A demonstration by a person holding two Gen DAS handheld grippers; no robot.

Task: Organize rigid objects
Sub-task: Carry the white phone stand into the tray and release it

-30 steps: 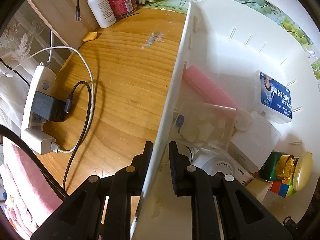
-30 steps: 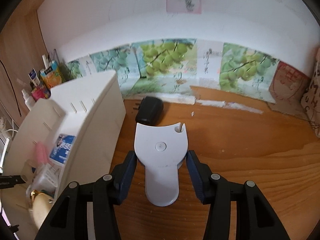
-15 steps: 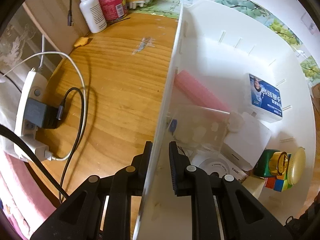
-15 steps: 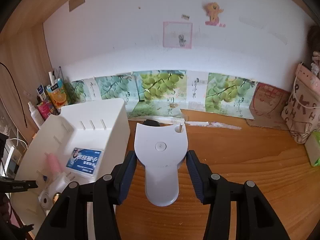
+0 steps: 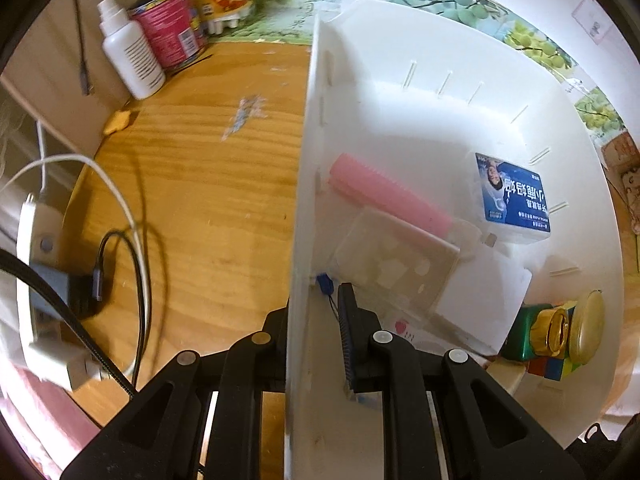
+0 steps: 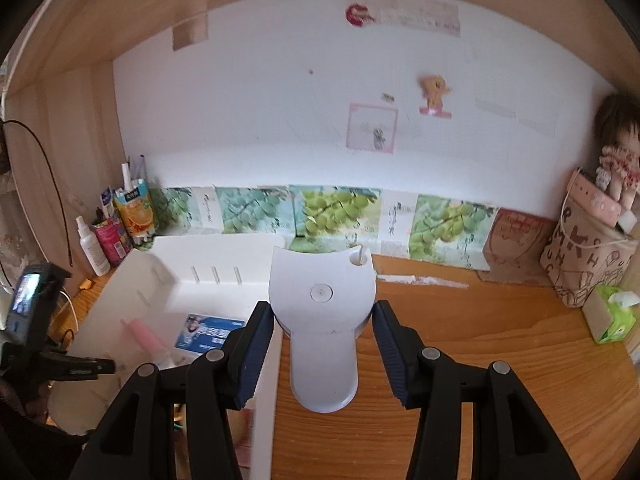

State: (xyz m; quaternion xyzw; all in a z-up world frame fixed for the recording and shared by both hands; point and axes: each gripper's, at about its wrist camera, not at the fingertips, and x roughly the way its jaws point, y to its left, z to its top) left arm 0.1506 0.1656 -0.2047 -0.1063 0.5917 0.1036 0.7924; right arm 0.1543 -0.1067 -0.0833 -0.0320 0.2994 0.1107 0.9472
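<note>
A home desk nook: a wooden desktop (image 6: 480, 340) boxed in by wood side panels, grape-print paper (image 6: 332, 212) along the wall at 12 o'clock, a doll (image 6: 616, 152) in a tote bag at 3 o'clock, a juice carton (image 6: 134, 212) at 9 o'clock.

Both grippers are black plastic: the right gripper (image 6: 320, 354) has ribbed blue pads (image 6: 250, 354) and silver screws; the left gripper (image 5: 314, 340) looks alike.
</note>
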